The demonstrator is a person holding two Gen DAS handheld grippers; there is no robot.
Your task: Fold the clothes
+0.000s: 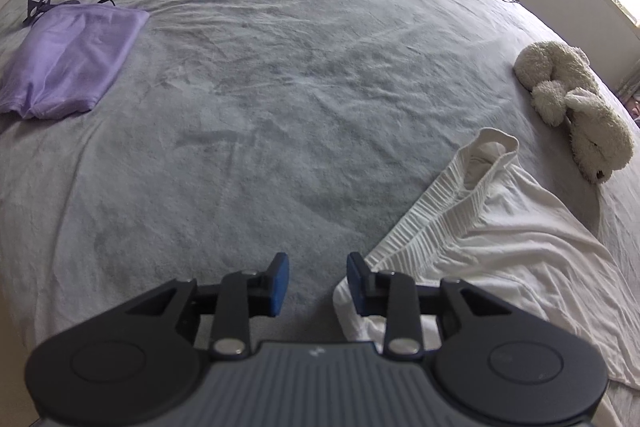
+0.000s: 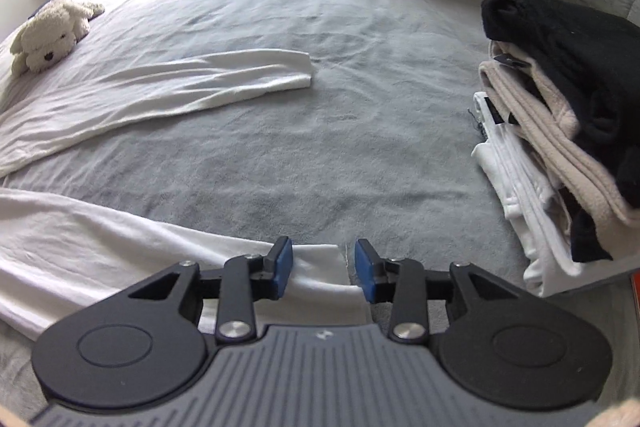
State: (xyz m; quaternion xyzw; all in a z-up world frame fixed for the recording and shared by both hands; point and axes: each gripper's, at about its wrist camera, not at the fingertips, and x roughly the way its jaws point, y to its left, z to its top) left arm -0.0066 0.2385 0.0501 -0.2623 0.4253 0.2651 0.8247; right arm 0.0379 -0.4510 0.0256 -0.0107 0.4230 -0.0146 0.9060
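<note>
On the bed (image 1: 280, 87), the left tongs (image 1: 318, 283) stand open and hold nothing; the white garment (image 1: 500, 247) lies just to their right, its ribbed waistband touching or just under the right pad, though contact cannot be told. The right tongs (image 2: 324, 269) gape too, empty, with a leg end of the garment (image 2: 320, 275) lying between the pads. A stack of folded clothes (image 2: 560, 131) sits off to their right.

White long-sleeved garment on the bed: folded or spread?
Spread. The white long-sleeved garment lies flat, one sleeve stretched out across the grey bedsheet.
</note>
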